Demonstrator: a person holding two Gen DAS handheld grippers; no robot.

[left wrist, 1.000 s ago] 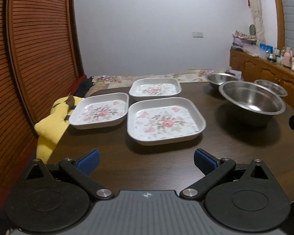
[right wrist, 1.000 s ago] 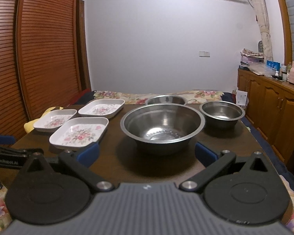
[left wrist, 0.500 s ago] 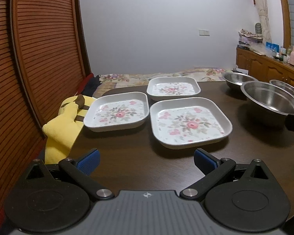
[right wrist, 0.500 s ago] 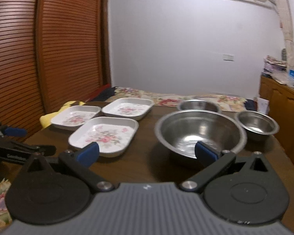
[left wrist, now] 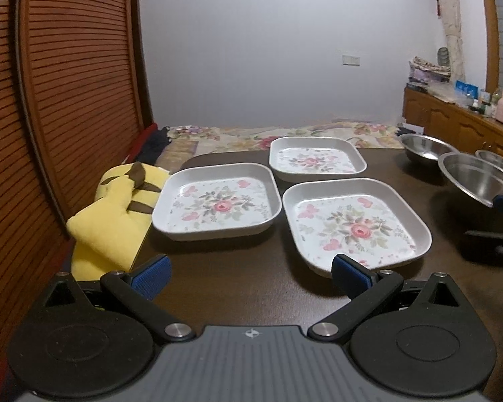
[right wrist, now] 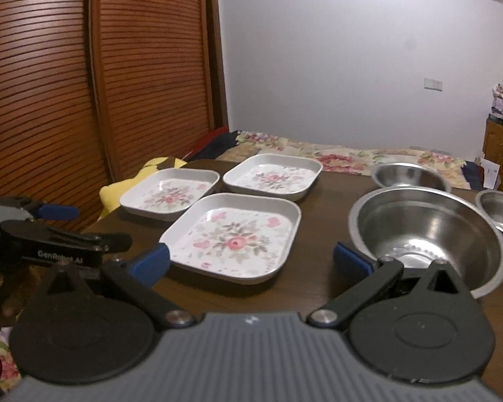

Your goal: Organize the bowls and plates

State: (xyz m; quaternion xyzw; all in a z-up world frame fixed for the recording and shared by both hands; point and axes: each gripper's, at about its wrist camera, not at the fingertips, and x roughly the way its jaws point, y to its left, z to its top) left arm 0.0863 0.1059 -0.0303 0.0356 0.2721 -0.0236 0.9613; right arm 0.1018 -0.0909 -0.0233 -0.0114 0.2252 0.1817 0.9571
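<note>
3 square floral plates sit on the left half of the dark wood tabletop (left wrist: 251, 288): near plate (left wrist: 355, 226) closest to the front edge, left plate (left wrist: 218, 201) by the left edge, far plate (left wrist: 315, 159) toward the back edge, close together w/ narrow gaps. 3 steel bowls take the right half: big bowl (right wrist: 426, 234) in front, back bowl (right wrist: 410, 176) behind it, small bowl (right wrist: 499, 207) at the right edge, just beside the big one. Left gripper (left wrist: 251, 273) hangs over the front edge, claw spread wide, nothing between the blue pads, roughly facing the gap between left & near plates. Right gripper (right wrist: 251, 261) is also spread & empty, near plate just ahead, its right finger (right wrist: 352, 261) overlapping the big bowl's rim in view; contact can't be told. Right view alone shows all 3 bowls whole, plus the left gripper from the side at far left. Left view alone shows the yellow plush (left wrist: 117, 214) fully, off the left edge touching the left plate's side, & a wooden sideboard (left wrist: 452, 124) w/ clutter along the right wall. Both show slatted wood doors (right wrist: 84, 83) at left & floral bedding (left wrist: 268, 135) past the back edge.
</note>
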